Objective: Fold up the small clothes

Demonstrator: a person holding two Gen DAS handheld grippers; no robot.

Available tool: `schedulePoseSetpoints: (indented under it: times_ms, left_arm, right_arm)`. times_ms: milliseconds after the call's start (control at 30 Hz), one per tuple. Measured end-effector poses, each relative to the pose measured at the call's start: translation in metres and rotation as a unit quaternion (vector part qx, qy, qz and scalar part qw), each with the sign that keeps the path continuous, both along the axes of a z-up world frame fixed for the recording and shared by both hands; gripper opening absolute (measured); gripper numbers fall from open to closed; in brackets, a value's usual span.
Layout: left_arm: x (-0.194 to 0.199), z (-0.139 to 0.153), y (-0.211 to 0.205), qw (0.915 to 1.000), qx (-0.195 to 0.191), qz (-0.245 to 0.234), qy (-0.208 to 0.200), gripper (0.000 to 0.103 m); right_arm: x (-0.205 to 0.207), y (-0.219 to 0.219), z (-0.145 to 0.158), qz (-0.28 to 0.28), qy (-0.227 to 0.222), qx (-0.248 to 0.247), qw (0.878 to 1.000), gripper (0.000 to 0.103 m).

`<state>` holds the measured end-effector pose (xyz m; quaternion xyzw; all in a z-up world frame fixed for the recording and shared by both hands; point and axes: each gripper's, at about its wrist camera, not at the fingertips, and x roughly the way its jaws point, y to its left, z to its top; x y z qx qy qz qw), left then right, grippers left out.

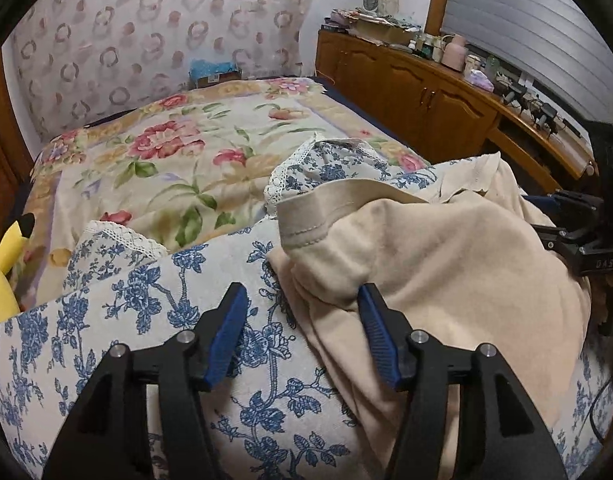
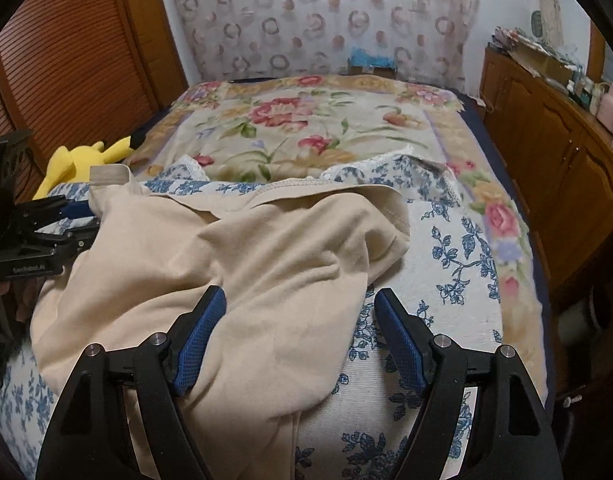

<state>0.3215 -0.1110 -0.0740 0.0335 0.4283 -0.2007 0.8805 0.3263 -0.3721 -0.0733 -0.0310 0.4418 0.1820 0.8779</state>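
A beige garment [image 1: 434, 264] lies crumpled on a blue-and-white floral cushion cover [image 1: 154, 292] at the near end of the bed. My left gripper [image 1: 302, 300] stands open over the garment's left edge; one blue pad [image 1: 376, 332] rests against the cloth, the other over the cover. In the right wrist view the beige garment [image 2: 242, 256] spreads left and centre. My right gripper [image 2: 302, 300] is open, with the garment's right part between its fingers and its right pad [image 2: 402, 340] over the cover [image 2: 450, 264]. Each gripper shows at the edge of the other's view: the right gripper [image 1: 542, 218], the left gripper [image 2: 86, 224].
A flowered blanket [image 1: 166, 152] covers the bed beyond the cushion cover. A yellow plush toy [image 2: 82, 160] lies at the bed's left edge. A wooden cabinet [image 1: 418, 92] with cluttered top runs along the right side; a louvred wooden door [image 2: 66, 60] stands at left.
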Motion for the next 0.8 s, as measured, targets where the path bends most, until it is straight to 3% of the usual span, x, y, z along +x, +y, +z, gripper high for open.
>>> schedulePoseSetpoints:
  times_ms: [333,400,500,567,667,700,800]
  left_arm:
    - [0.003,-0.001,0.0,1.0,0.0,0.001,0.005,0.058]
    - [0.004,0.0,0.0,0.9999,-0.012,-0.009,0.009,0.051]
    - [0.006,0.002,-0.003,0.9993,-0.027,-0.02,0.017,0.036]
    - [0.007,0.003,-0.007,0.9991,-0.029,-0.023,0.02,0.032]
    - [0.008,0.005,-0.008,0.9984,-0.044,-0.027,0.025,0.016]
    - [0.008,0.005,-0.007,0.9983,-0.047,-0.025,0.025,0.011]
    - [0.002,0.013,-0.003,0.9979,-0.059,-0.021,0.017,0.007]
  right_arm:
    - [-0.001,0.0,-0.005,0.007,0.002,0.018,1.0,0.079]
    - [0.0,0.0,-0.005,0.012,0.002,0.02,1.0,0.077]
    - [0.0,0.003,-0.004,0.026,0.005,0.03,0.999,0.065]
    - [-0.001,0.005,-0.004,0.036,0.008,0.039,0.999,0.056]
    - [0.0,0.008,-0.004,0.055,0.018,0.057,0.997,0.038]
    - [0.0,0.009,-0.004,0.067,0.025,0.072,0.995,0.024]
    - [-0.004,0.013,-0.002,0.084,0.016,0.07,0.994,0.016]
